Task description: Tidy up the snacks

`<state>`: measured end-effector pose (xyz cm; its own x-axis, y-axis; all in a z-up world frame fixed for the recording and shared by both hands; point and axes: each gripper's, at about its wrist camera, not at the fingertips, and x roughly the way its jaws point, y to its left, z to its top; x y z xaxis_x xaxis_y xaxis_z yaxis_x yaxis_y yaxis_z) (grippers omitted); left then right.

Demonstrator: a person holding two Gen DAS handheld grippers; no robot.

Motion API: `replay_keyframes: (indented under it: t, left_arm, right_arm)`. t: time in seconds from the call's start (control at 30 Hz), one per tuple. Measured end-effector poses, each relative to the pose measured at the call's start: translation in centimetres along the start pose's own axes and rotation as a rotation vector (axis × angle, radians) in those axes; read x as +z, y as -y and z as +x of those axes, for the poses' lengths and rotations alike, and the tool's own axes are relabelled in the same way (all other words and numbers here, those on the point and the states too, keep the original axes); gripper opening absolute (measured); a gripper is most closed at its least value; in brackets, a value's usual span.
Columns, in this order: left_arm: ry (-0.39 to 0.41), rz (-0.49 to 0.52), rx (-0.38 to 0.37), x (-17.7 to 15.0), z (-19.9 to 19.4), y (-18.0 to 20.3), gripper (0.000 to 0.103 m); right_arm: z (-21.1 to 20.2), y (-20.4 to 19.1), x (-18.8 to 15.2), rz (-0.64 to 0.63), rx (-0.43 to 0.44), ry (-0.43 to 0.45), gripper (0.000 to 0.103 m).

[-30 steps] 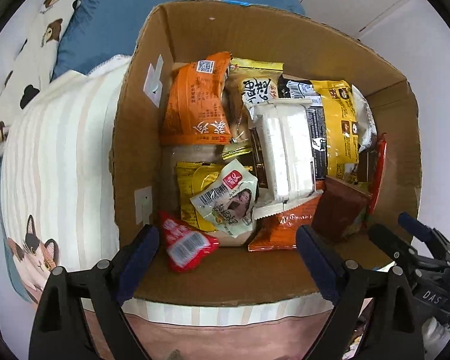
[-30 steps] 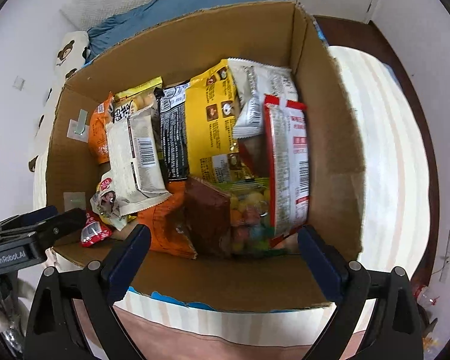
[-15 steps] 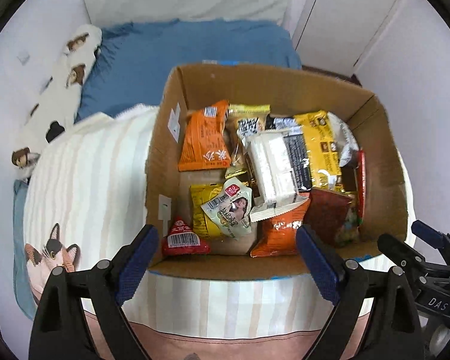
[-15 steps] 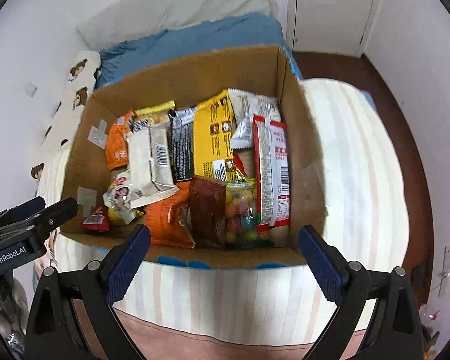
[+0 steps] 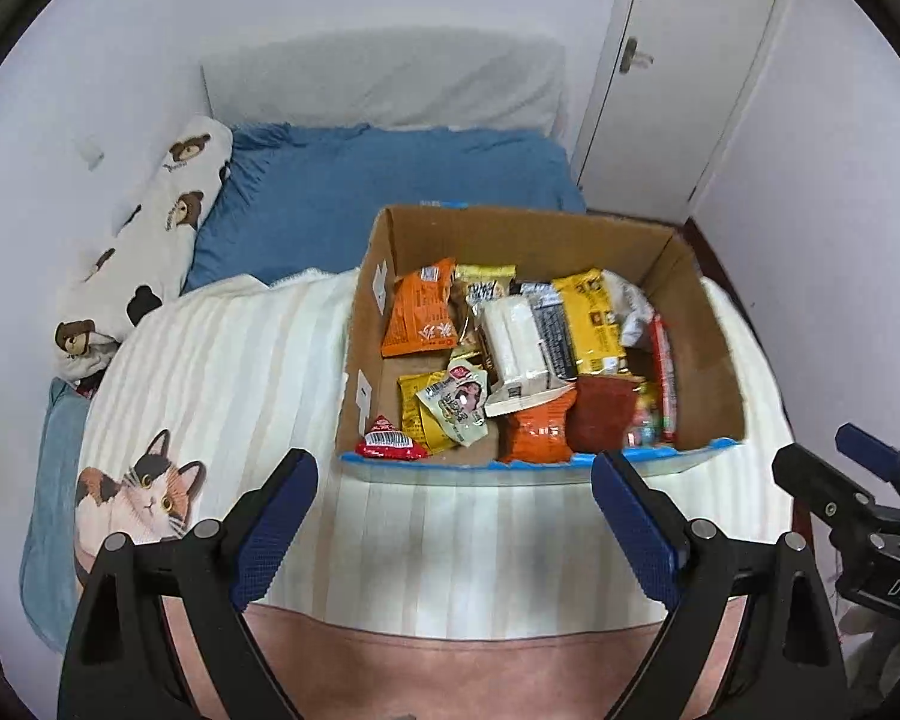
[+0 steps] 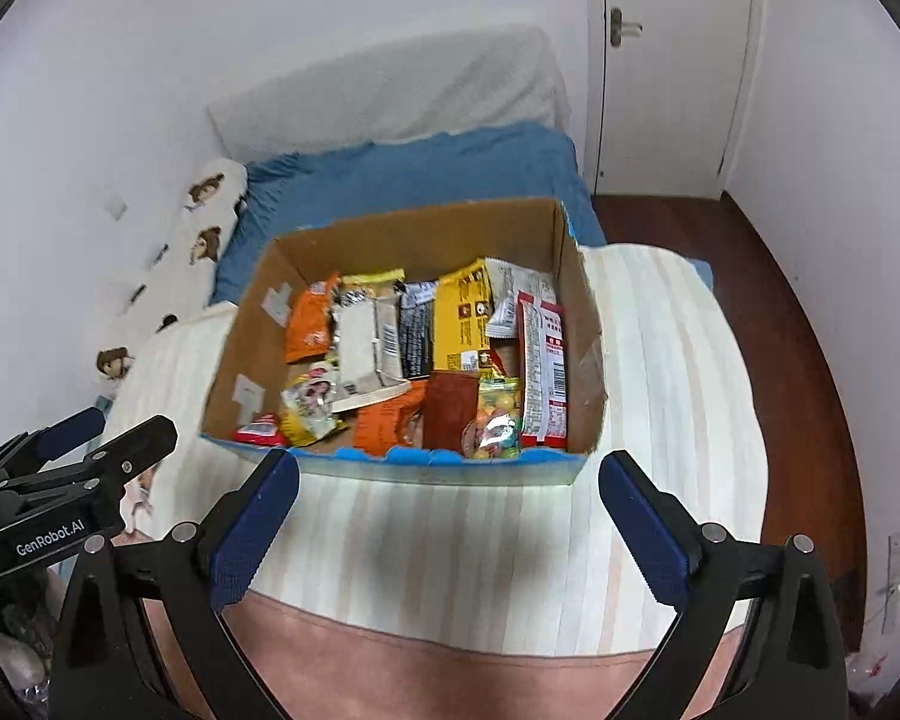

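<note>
A cardboard box (image 5: 711, 354) (image 6: 576, 276) stands on a striped blanket on the bed. It holds several snack packets: an orange packet (image 5: 420, 318) (image 6: 309, 330), a yellow packet (image 5: 588, 318) (image 6: 465, 318), a white packet (image 5: 516, 342) (image 6: 360, 342), a small red packet (image 5: 387, 441) (image 6: 258, 429) and a tall red and white packet (image 6: 546, 372). My left gripper (image 5: 453, 531) is open and empty, held above the blanket in front of the box. My right gripper (image 6: 447, 531) is open and empty, beside it to the right; it also shows in the left wrist view (image 5: 840, 474).
The striped blanket (image 5: 222, 372) (image 6: 660, 372) has a cat print (image 5: 138, 498) at its left. A blue sheet (image 5: 354, 180), a bear-print pillow (image 5: 150, 222) and a white headboard (image 6: 390, 102) lie behind the box. A white door (image 6: 672, 60) and wooden floor (image 6: 798, 312) are at the right.
Both grippers have drawn back and up from the box. The box now looks smaller and farther, with the bed, wall and door in view. Both stay open.
</note>
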<state>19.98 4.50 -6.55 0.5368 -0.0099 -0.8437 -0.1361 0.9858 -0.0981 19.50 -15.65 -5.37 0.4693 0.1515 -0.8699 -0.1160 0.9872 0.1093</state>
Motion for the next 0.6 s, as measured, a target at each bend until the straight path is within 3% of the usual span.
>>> replay_keyframes:
  t: [0.17,0.6]
  left_arm:
    - [0.079,0.003,0.004,-1.9,-4.4,0.0,0.094]
    - [0.186,0.047,0.038,-6.8,-12.2,0.5,0.094]
  right_arm:
    - [-4.8,-0.6,-2.4,0.017,0.015,0.081,0.102]
    - [-14.8,-1.9,-7.3,0.001,-0.012,0.232,0.102]
